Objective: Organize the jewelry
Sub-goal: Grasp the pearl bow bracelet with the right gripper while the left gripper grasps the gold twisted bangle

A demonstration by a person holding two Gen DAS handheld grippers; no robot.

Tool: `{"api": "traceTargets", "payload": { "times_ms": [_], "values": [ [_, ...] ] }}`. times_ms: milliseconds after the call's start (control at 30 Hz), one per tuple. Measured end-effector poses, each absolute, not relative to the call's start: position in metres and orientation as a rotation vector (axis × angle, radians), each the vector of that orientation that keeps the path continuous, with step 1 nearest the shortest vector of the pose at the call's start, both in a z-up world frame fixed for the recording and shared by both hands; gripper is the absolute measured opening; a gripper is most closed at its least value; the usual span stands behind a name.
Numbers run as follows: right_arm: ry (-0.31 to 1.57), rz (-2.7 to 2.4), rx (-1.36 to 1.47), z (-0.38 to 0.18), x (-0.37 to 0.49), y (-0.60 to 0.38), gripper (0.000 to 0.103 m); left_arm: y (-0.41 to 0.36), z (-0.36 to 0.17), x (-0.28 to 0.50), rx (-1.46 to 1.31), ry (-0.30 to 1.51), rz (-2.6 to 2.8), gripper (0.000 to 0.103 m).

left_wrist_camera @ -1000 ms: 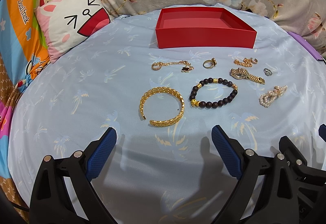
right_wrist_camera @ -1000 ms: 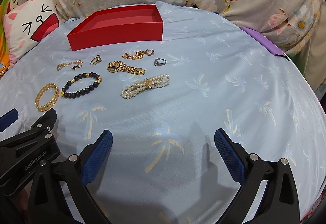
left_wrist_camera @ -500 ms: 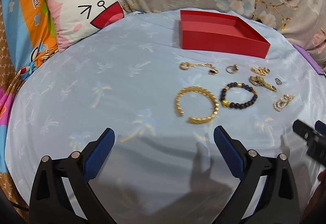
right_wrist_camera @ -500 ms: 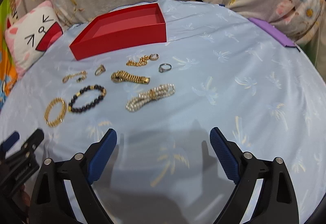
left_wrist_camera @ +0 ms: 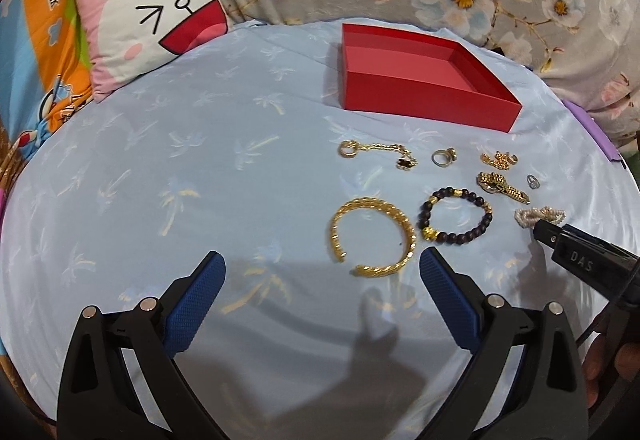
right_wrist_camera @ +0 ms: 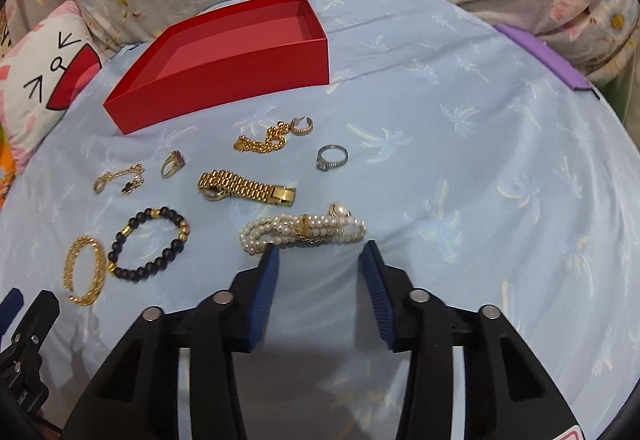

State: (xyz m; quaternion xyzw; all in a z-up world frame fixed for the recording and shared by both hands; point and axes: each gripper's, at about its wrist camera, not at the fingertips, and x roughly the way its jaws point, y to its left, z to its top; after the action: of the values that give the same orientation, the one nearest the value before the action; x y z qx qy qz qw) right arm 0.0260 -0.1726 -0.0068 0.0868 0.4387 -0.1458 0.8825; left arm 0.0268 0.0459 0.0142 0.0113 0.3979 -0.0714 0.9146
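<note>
Several pieces of jewelry lie on the light blue sheet in front of an empty red box (right_wrist_camera: pixel 224 88) (left_wrist_camera: pixel 420 104). My right gripper (right_wrist_camera: pixel 320 250) hovers low at the near edge of a pearl bracelet (right_wrist_camera: pixel 304 230) (left_wrist_camera: pixel 540 216). Its jaws are closing, half narrowed; the bracelet lies just past the tips, not pinched. My left gripper (left_wrist_camera: pixel 322 260) is wide open with nothing in it. A gold bangle (left_wrist_camera: pixel 372 236) lies just beyond its right fingertip (left_wrist_camera: pixel 430 260), and a dark bead bracelet (left_wrist_camera: pixel 456 216) lies beside the bangle.
A gold watch band (right_wrist_camera: pixel 248 190), a silver ring (right_wrist_camera: pixel 332 158), a gold chain with a hoop (right_wrist_camera: pixel 272 138), a red-stone ring (right_wrist_camera: pixel 173 164) and a clover chain (right_wrist_camera: pixel 120 180) lie between bracelets and box. A cat pillow (left_wrist_camera: pixel 152 24) rests at the far left, floral bedding behind.
The right gripper's jaws have narrowed from wide open and it has moved forward to the pearl bracelet. The left gripper has shifted left, so the jewelry now sits right of its centre.
</note>
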Motion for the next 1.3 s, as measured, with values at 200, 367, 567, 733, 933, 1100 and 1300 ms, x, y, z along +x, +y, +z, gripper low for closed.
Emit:
{"api": "traceTargets", "payload": {
  "times_ms": [200, 367, 567, 733, 933, 1100, 1300],
  "values": [
    [0.908, -0.282, 0.138, -0.005, 0.029, -0.167, 0.0, 0.025, 0.0, 0.046, 0.073, 0.866, -0.148, 0.095],
    [0.907, -0.262, 0.204, -0.003, 0.021, -0.177, 0.0, 0.021, -0.012, 0.055, 0.056, 0.917, -0.159, 0.095],
    [0.892, -0.237, 0.283, 0.002, 0.012, -0.191, 0.019, 0.016, -0.012, 0.058, 0.084, 0.916, -0.151, 0.09],
    [0.843, -0.225, 0.238, 0.012, 0.014, -0.188, 0.051, 0.012, -0.01, 0.055, 0.106, 0.891, -0.166, 0.068],
    [0.821, -0.184, 0.077, 0.021, 0.036, -0.186, 0.061, 0.014, -0.008, 0.053, 0.098, 0.875, -0.184, 0.055],
    [0.917, -0.097, 0.073, 0.003, 0.048, -0.191, 0.055, 0.02, -0.007, 0.049, 0.086, 0.872, -0.206, 0.055],
    [0.938, -0.076, 0.066, -0.002, 0.029, -0.184, 0.027, 0.028, -0.007, 0.042, 0.066, 0.87, -0.233, 0.055]
  ]
}}
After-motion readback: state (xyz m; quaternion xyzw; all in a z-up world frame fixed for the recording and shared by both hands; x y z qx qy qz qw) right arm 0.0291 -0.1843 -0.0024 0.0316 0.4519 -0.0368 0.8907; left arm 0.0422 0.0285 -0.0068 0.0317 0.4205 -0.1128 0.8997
